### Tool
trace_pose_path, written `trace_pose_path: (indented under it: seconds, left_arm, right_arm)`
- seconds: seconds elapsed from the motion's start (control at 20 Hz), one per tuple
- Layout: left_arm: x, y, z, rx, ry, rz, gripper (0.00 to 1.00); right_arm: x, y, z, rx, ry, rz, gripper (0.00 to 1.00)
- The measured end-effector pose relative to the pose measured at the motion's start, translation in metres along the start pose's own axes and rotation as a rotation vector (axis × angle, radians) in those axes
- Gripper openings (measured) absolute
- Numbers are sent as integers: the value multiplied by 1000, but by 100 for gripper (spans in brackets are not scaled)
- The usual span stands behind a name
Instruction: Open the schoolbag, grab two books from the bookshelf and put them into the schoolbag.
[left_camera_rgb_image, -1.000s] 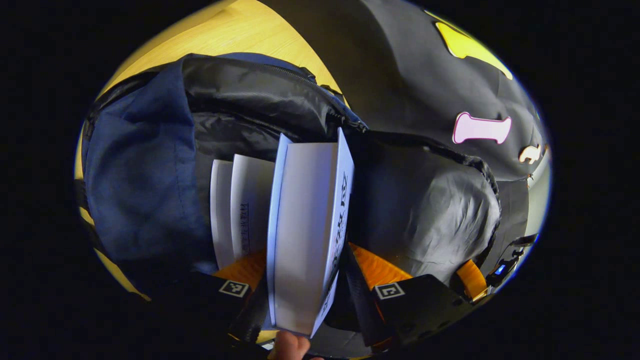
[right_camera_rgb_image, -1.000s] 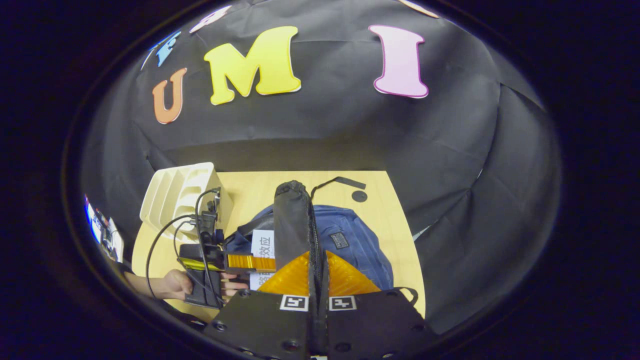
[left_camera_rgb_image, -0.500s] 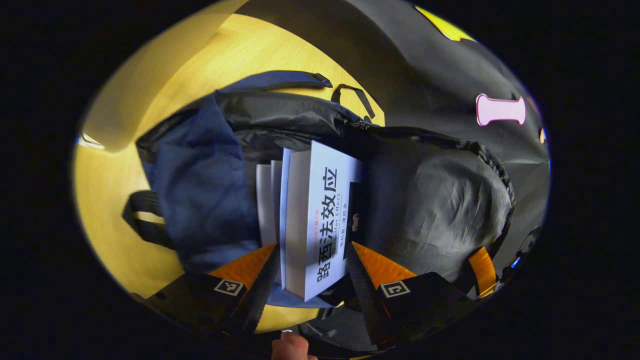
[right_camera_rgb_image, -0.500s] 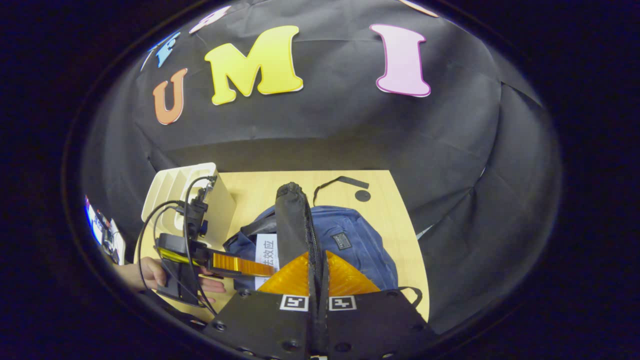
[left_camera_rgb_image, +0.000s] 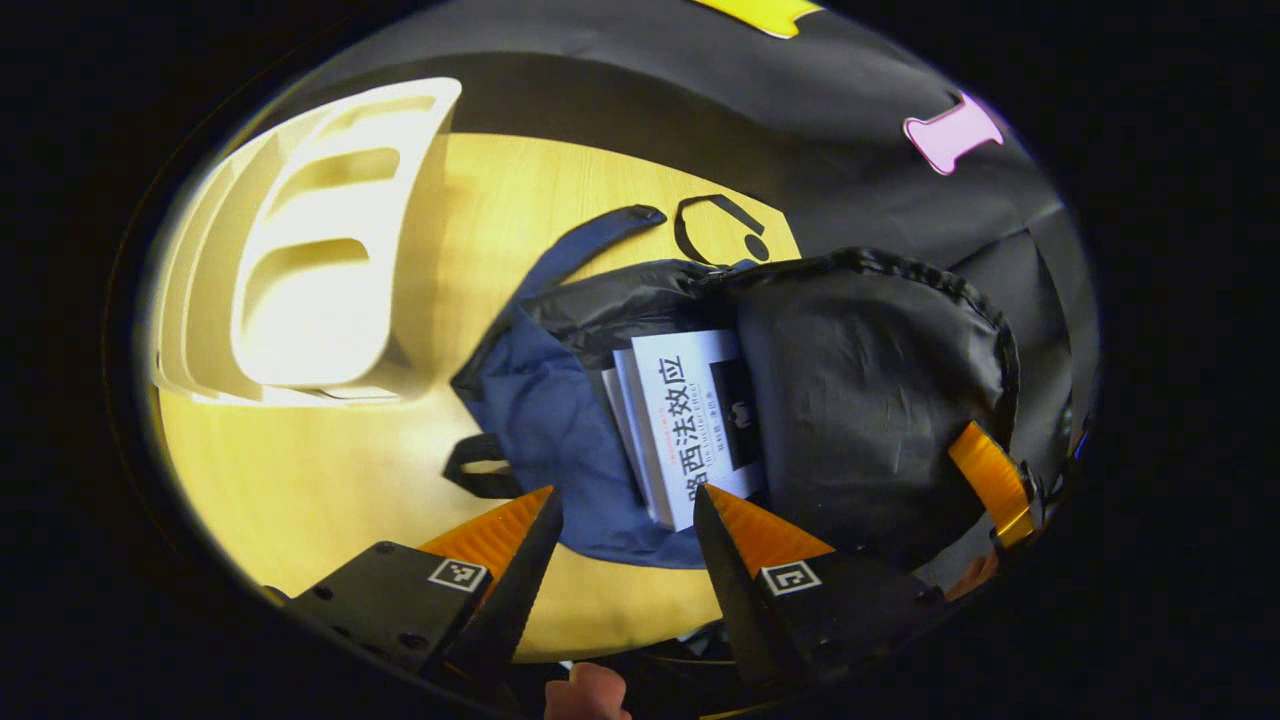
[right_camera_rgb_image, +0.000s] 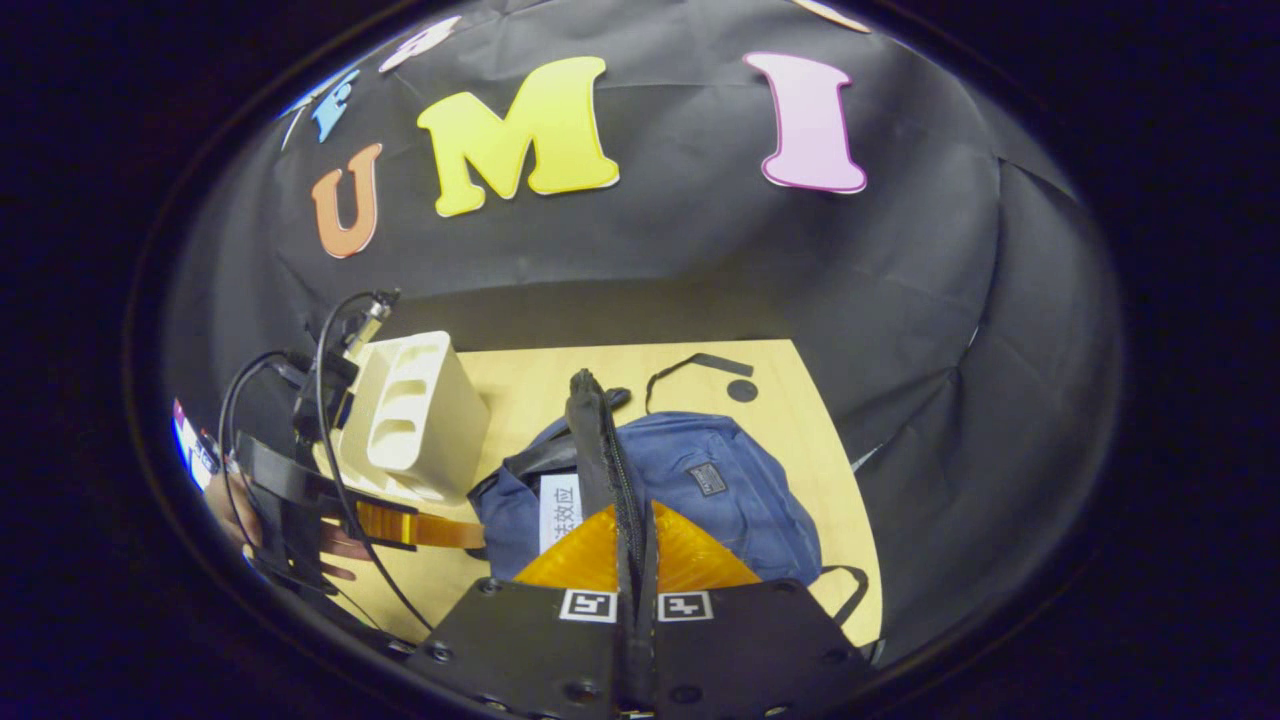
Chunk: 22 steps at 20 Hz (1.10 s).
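Schoolbag (left_camera_rgb_image: 560, 440) lies at table (left_camera_rgb_image: 330, 480) centre, both white books (left_camera_rgb_image: 690, 430) inside its mouth. At 10 o'clock in left gripper view: cream bookshelf (left_camera_rgb_image: 310, 270). My left gripper (left_camera_rgb_image: 625, 520) hangs open, holding nothing. At 3 o'clock, my right gripper (right_camera_rgb_image: 636, 545) pinches the black flap (left_camera_rgb_image: 870, 390) upright. Risk: a slip drops the flap onto protruding book corners; books could slide out.

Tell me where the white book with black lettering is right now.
In the left gripper view the book lies inside the open schoolbag, beside a second book, just beyond the open left gripper.
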<state>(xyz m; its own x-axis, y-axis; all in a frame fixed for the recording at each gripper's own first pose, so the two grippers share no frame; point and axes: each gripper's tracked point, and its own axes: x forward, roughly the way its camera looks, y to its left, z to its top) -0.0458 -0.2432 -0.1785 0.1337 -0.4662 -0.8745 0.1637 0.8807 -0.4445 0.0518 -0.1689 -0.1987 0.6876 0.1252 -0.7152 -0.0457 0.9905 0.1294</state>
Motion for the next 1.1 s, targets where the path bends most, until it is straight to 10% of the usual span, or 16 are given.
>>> trace_pose_path:
  seconds: [1.1]
  left_arm:
    - [-267,85,98,166,-852,280,98]
  right_arm:
    - [29,118,-56,12,62,97,0]
